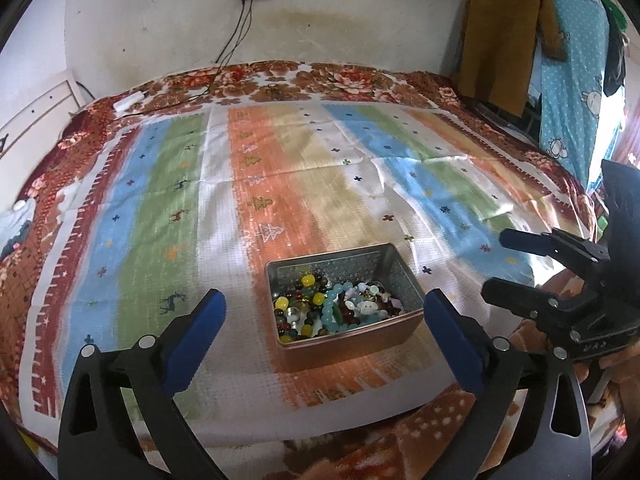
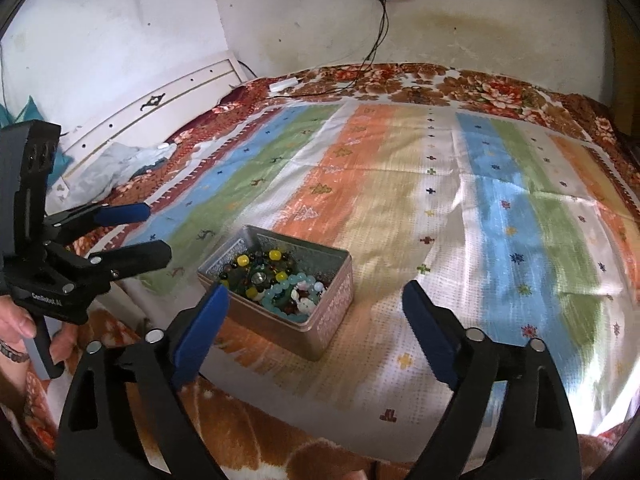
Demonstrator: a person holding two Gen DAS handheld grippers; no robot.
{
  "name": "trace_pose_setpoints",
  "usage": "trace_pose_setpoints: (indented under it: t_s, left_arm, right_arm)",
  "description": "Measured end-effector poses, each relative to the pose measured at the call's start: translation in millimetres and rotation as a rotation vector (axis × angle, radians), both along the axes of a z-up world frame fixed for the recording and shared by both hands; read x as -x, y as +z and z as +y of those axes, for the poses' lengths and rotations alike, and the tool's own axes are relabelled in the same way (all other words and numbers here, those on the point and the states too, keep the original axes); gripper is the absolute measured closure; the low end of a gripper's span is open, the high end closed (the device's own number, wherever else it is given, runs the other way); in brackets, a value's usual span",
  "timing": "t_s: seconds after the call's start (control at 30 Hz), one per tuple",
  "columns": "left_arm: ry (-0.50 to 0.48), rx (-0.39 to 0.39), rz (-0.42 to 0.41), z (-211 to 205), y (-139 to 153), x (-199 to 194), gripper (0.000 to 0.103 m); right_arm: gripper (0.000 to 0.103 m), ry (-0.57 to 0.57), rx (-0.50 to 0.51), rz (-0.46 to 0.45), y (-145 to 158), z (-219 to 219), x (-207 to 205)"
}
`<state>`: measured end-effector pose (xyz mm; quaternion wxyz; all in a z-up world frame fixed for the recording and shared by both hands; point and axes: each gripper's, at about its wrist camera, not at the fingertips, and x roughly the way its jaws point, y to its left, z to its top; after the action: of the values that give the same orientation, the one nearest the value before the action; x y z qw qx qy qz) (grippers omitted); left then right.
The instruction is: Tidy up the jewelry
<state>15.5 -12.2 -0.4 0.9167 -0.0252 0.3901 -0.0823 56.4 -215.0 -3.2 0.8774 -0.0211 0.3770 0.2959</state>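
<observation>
A copper-coloured metal tin [image 1: 394, 270] sits on the striped cloth, holding a heap of bead bracelets [image 1: 332, 310] in yellow, turquoise, green, red and white. My left gripper [image 1: 326, 320] is open and empty, its blue pads either side of the tin, just short of it. My right gripper [image 1: 494, 264] shows at the right of that view, open and empty. In the right wrist view the tin [image 2: 332, 312] and beads [image 2: 280, 284] lie ahead and left of my open right gripper [image 2: 316, 312]. My left gripper [image 2: 158, 232] hovers open to the tin's left.
A striped cloth [image 1: 280, 184] covers a bed with a floral blanket [image 1: 280, 80]. A white charger and black cables [image 1: 132, 100] lie at the far edge below a wall socket. A headboard [image 2: 160, 108] stands at the left, and hanging clothes [image 1: 504, 36] at the right.
</observation>
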Motion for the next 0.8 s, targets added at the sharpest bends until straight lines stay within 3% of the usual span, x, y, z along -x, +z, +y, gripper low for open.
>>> trace_pose_setpoints:
  t_s: [0.17, 0.3, 0.47, 0.8]
  left_arm:
    - [0.014, -0.002, -0.005, 0.5, 0.2, 4.6, 0.006]
    - [0.003, 0.042, 0.003, 2.5, -0.2, 8.5, 0.006]
    - [-0.009, 0.045, -0.053, 0.7, 5.4, 17.3, 0.006]
    - [0.029, -0.003, -0.059, -2.2, 1.3, 19.8, 0.006]
  right_arm:
    - [0.007, -0.018, -0.002, -0.047, 4.5, -3.7, 11.3]
    - [0.006, -0.028, -0.002, -0.052, 4.0, -6.4, 17.4]
    - [0.006, -0.038, -0.019, -0.061, 4.6, -10.3, 20.1]
    - [0.006, -0.031, 0.002, -0.046, -2.1, -6.4, 16.8]
